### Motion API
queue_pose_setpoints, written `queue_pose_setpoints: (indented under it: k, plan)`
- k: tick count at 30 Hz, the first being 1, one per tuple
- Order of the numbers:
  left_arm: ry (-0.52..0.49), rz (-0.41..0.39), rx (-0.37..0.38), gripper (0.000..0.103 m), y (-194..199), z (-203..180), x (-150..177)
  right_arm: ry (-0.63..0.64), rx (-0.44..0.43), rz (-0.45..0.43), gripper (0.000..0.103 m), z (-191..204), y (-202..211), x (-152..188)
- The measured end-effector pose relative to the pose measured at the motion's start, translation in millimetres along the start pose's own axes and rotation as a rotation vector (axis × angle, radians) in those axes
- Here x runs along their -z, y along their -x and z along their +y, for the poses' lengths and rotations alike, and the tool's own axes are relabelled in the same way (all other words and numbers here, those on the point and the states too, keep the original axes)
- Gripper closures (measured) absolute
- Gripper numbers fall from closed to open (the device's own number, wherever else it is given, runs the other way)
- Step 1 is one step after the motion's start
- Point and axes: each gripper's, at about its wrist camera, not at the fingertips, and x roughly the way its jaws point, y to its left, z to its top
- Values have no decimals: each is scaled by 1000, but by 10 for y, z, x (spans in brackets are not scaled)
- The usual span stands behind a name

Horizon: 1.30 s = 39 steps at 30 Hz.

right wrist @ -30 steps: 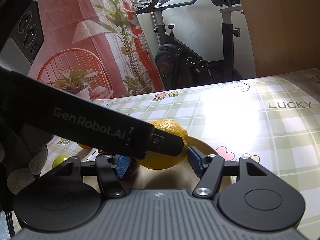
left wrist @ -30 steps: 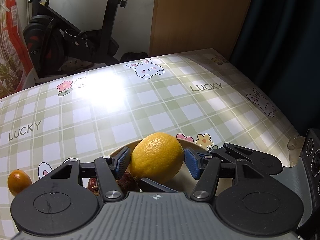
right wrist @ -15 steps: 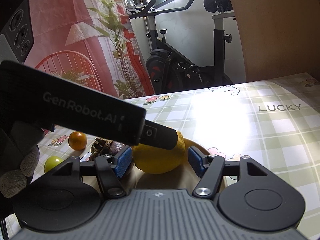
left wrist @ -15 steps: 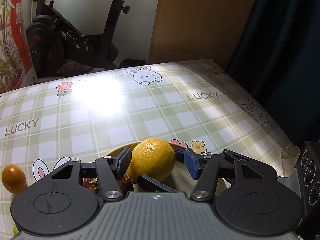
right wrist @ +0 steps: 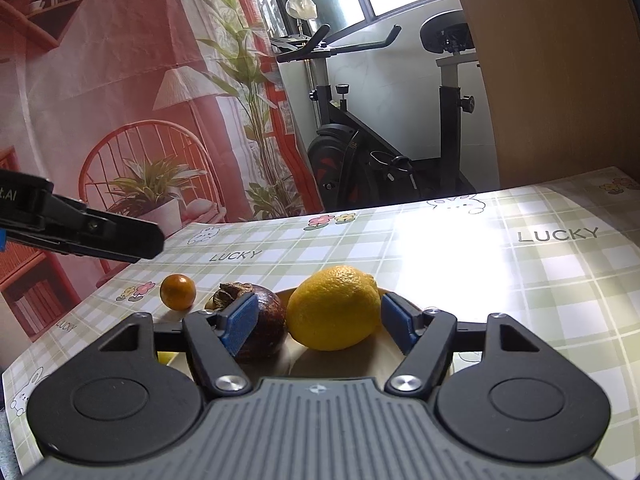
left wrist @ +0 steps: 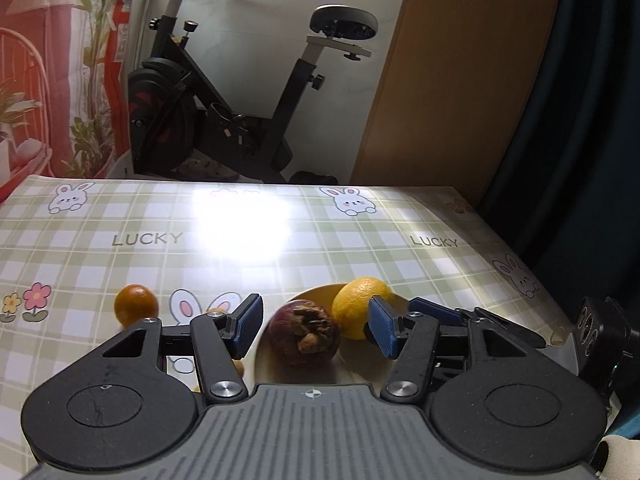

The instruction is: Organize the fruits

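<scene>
1. While both grippers hang over the near part of the checked tablecloth (left wrist: 160, 216), neither one grips anything: the left gripper (left wrist: 312, 326) has its blue pads (left wrist: 248, 322) spread wide, with clear space on each side of the fruit seen between them.
2. The right gripper (right wrist: 318, 320) is likewise released; its pads (right wrist: 240, 322) stand apart, and the lemon (right wrist: 334, 308) sits in the gap without being pinched, as far as the right wrist view shows.
3. The lemon lies in a pale shallow plate (right wrist: 340, 364) on the table, its pointed end toward the right.
4. Just beside it on the left, also in the plate, sits a dark purple-brown mangosteen (right wrist: 264, 320) with a dried, crinkled calyx on top; the two fruits look nearly touching.
5. In the left wrist view the mangosteen (left wrist: 304, 330) is centred between the open pads and the lemon (left wrist: 360, 304) is behind the right pad.
6. A small orange fruit (right wrist: 178, 292) rests on the cloth outside the plate, to its left, near a printed flower.
7. A sliver of a yellow-green fruit (right wrist: 166, 357) peeks out below the right gripper's left finger; too little shows to name it.
8. An exercise bike (left wrist: 224, 92) stands on the floor beyond the table's far edge.
</scene>
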Motion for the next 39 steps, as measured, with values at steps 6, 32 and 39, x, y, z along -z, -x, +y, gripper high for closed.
queue_pose_setpoints:
  k: [6,32,39]
  plan:
    - [47,-31,-78,42,249,381,1,-20,83,19,32,37,5,-18]
    - [181,-71,-81,43,782,1172,259,96,-49,180,53,1459,-181,61]
    - [198,-46,-64,43,750,1271,396,152,-83,230,54,1699,-188,226]
